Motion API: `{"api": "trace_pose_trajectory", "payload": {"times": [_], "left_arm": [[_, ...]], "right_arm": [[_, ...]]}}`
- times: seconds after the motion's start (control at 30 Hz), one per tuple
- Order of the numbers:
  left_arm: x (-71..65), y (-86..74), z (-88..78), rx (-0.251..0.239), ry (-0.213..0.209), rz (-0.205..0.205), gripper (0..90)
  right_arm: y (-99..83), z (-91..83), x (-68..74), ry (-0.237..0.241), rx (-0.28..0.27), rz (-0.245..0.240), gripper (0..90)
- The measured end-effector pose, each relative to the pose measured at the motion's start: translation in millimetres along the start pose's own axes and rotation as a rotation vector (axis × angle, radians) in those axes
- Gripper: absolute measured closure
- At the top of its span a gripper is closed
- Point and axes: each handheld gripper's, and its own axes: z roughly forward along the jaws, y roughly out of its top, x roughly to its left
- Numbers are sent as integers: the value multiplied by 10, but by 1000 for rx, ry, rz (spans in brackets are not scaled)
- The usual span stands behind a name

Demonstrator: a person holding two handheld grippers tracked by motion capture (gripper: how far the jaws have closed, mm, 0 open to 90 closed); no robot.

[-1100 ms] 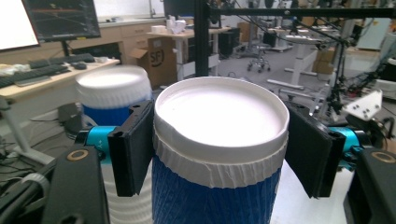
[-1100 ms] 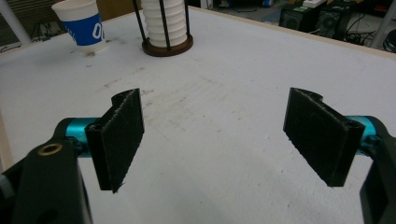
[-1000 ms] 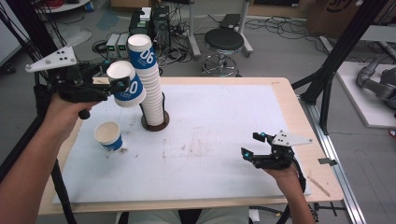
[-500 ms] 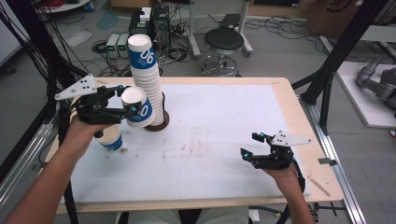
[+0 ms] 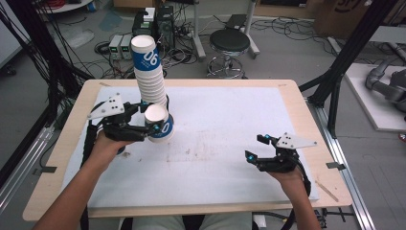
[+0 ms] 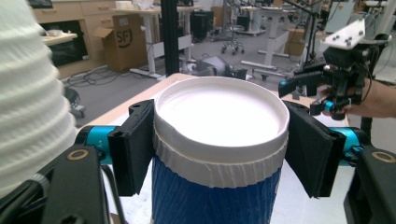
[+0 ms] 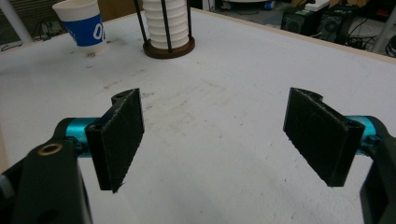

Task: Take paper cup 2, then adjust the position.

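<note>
My left gripper (image 5: 155, 125) is shut on a blue-and-white paper cup (image 5: 160, 125), its black pads (image 6: 133, 149) pressing on both sides just under the white rim (image 6: 219, 109). The cup hangs low over the white mat, in front of a tall stack of cups (image 5: 147, 72) that stands in a round dark holder (image 7: 168, 47). Another single cup (image 7: 80, 23) stands on the mat to the left of that holder. My right gripper (image 5: 254, 147) rests at the near right of the table, open, with bare mat between its jaws (image 7: 215, 135).
The table (image 5: 287, 96) has a wooden border around the white mat. A stool (image 5: 230, 43), boxes of electronics and cables lie on the floor beyond it. Black frame posts (image 5: 337, 67) rise at the right.
My left gripper has come down with the cup from beside the upper stack to just above the mat, nearer to me and to the right. The right gripper has kept still.
</note>
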Motion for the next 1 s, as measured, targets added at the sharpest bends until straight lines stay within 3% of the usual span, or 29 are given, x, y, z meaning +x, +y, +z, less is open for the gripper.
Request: {"api": "trace_pose_trajectory", "payload": {"times": [0.33,0.73,1.0], "left_arm": [[-80,-80,204,2,-21,-12,302],[-173,-117,410,-7,-62,-21,302],[-326,-138,553,-7,-85,-11,303]], "right_arm": [[5,6,21,16,-9,-4,208],[28,21,86,83,-22,-42,207],[66,37,187,136,-46,-57,207]]}}
